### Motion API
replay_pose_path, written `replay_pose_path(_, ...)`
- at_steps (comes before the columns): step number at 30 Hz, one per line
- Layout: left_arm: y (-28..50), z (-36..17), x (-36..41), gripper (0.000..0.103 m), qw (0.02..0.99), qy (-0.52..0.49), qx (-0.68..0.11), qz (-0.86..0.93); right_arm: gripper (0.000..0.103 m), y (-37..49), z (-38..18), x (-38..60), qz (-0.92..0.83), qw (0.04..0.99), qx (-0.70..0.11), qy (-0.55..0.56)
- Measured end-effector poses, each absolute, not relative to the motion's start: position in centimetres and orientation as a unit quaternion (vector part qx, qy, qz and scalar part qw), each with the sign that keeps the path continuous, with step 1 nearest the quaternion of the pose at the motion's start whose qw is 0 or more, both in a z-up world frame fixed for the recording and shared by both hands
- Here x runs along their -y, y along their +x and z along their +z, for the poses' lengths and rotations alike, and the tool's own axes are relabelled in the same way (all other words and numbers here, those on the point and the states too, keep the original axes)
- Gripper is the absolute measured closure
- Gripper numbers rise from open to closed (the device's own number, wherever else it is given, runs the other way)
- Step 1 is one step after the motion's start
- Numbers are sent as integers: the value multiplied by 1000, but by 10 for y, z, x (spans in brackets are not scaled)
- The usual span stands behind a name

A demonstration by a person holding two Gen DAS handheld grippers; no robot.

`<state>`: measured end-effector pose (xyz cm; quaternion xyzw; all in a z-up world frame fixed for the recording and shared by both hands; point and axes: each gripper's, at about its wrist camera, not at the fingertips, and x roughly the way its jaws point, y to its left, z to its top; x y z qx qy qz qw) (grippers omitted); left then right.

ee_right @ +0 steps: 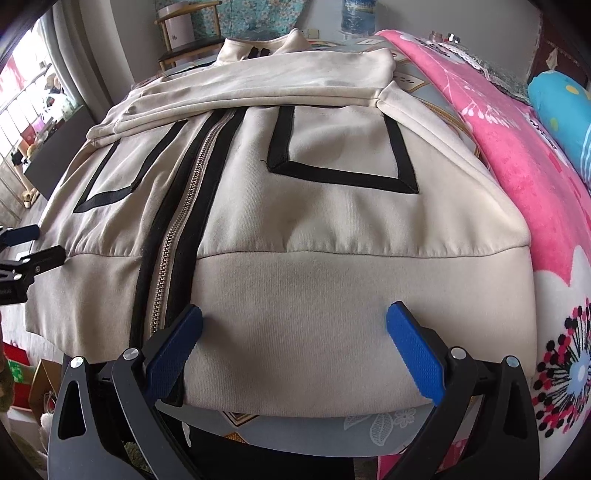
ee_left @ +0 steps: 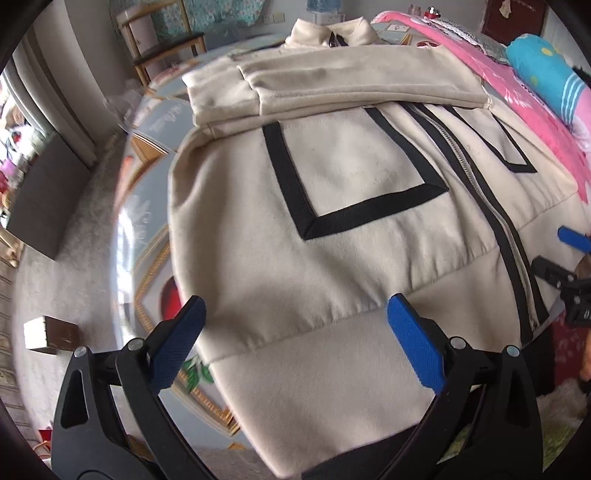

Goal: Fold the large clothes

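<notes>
Both tools, left tool [ee_left: 295, 314] and right tool [ee_right: 293, 325], gape unclenched over the cream jacket's [ee_right: 295, 221] hem, sleeves folded across.

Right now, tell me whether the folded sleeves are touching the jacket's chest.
Touching. The right wrist view shows the sleeves lying flat across the jacket, covering the tops of its black-trimmed panels.

The jacket [ee_left: 332, 229] hem runs below both grippers and is partly covered by the left gripper [ee_left: 295, 325] and right gripper [ee_right: 293, 325] frames. Beyond the jacket's collar, a water bottle [ee_right: 356, 14] is cut off by the top edge. Left of the jacket, window-side clutter [ee_left: 14, 147] is too blurred to identify.
</notes>
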<state>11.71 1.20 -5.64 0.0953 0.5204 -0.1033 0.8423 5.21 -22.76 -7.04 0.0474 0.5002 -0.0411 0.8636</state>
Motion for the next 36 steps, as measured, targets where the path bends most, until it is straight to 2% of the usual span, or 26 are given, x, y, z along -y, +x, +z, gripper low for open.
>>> replay_pose_path(4, 95, -49, -25, 8, 854, 88, -507, -72, 6, 51, -70, 228, -36, 865, -498, 45)
replay_pose_path(14, 65, -57, -70, 8, 861, -33, -507, -37, 6, 50, -70, 228, -28, 865, -500, 42)
replay_pose_path(34, 35, -54, -55, 8, 870, -6, -482, -104, 6, 51, -70, 228, -20, 862, -504, 37)
replay_pose_path(36, 35, -54, -55, 14, 872, -6, -479, -103, 6, 51, -70, 228, -19, 861, -508, 37)
